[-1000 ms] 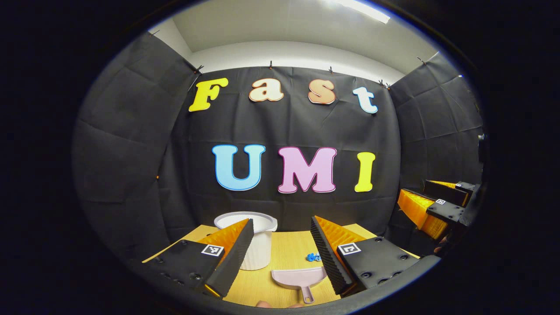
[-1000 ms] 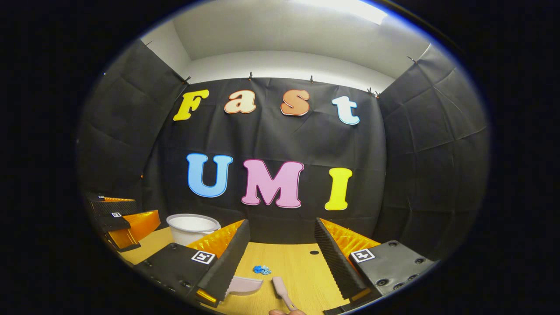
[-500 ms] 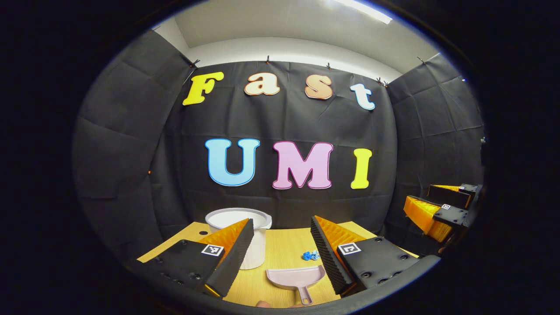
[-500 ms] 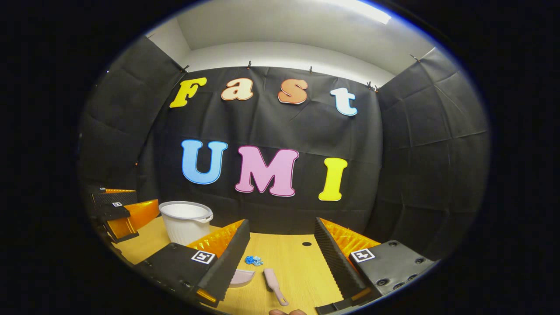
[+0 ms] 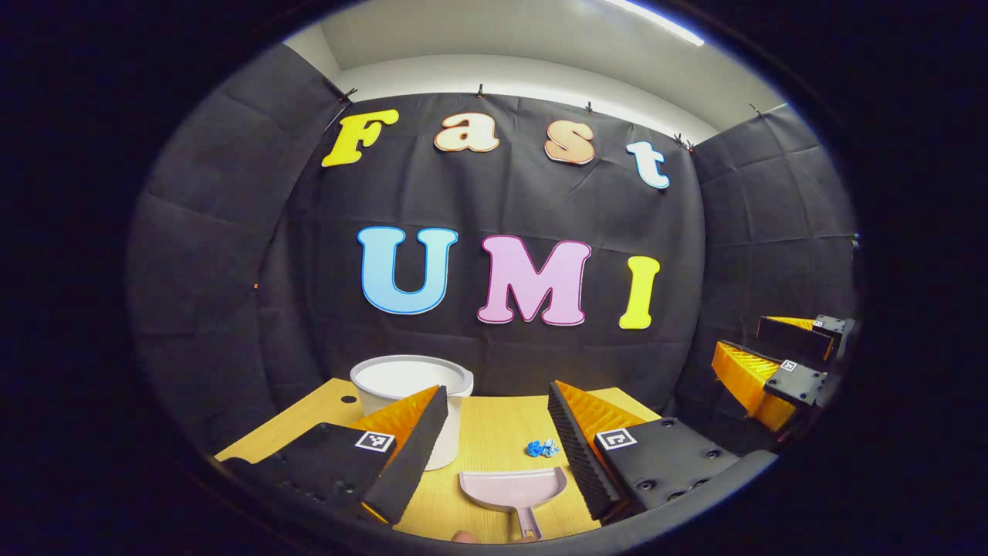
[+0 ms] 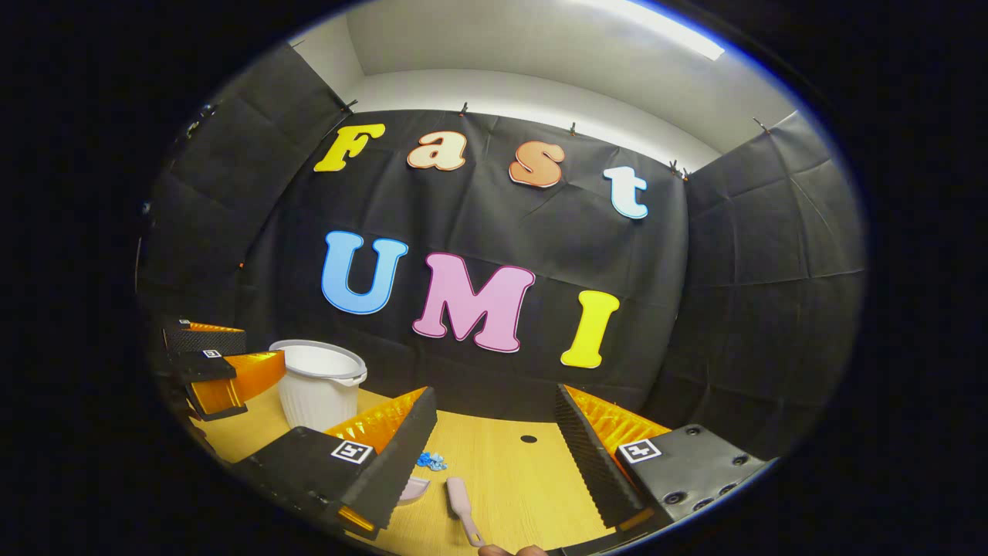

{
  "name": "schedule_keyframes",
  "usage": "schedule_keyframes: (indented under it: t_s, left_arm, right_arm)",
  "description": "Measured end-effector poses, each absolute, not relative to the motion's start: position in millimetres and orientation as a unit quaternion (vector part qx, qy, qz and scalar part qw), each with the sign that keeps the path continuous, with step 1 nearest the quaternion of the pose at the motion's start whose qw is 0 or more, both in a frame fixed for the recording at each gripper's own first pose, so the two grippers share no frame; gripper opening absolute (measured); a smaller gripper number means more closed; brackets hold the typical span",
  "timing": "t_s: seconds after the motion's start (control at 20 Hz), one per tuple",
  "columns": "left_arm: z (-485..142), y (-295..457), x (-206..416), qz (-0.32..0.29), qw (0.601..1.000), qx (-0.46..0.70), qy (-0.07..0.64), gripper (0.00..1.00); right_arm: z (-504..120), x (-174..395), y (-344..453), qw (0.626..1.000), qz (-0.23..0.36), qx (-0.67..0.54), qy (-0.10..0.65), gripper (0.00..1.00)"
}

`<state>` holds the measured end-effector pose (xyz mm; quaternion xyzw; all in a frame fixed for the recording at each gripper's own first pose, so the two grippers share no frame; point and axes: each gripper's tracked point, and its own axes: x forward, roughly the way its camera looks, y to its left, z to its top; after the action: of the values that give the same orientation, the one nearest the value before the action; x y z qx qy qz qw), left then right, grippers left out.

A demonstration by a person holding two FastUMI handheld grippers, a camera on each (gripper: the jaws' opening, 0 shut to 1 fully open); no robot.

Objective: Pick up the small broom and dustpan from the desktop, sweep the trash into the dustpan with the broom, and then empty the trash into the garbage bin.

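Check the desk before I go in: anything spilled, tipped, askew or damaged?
Nothing stands out. The white bin stands upright, the dustpan lies flat with its handle toward the left gripper, and the small broom lies beside it. The blue trash sits in one small clump on the desk, as expected.

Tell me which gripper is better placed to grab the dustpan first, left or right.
Left. In the left gripper view the dustpan lies on the desk right between the open left gripper, handle toward it. The right gripper lines up with the broom instead.
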<state>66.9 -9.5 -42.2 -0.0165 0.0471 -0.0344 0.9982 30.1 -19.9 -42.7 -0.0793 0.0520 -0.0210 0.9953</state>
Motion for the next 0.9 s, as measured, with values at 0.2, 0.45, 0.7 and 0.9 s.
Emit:
schedule_keyframes:
  t_s: [0.2, 0.45, 0.7, 0.9]
  left_arm:
    - [-38, -8, 85, -0.031, 0.999, 0.005, 0.043, 0.77]
    - [-53, -22, 110, -0.034, 0.997, 0.01, 0.067, 0.77]
    - [-146, -40, 124, -0.05, 0.97, -0.02, 0.235, 0.77]
    - [-233, -55, 101, -0.05, 0.902, -0.05, 0.427, 0.79]
  right_arm:
    - [-40, 55, -22, 0.997, -0.021, -0.057, 0.047, 0.99]
    - [-49, 77, -31, 0.997, -0.018, -0.052, 0.044, 0.99]
    - [-70, 99, -49, 0.996, -0.018, -0.067, 0.06, 0.99]
    - [-90, 105, -53, 0.995, 0.001, -0.071, 0.071, 0.99]
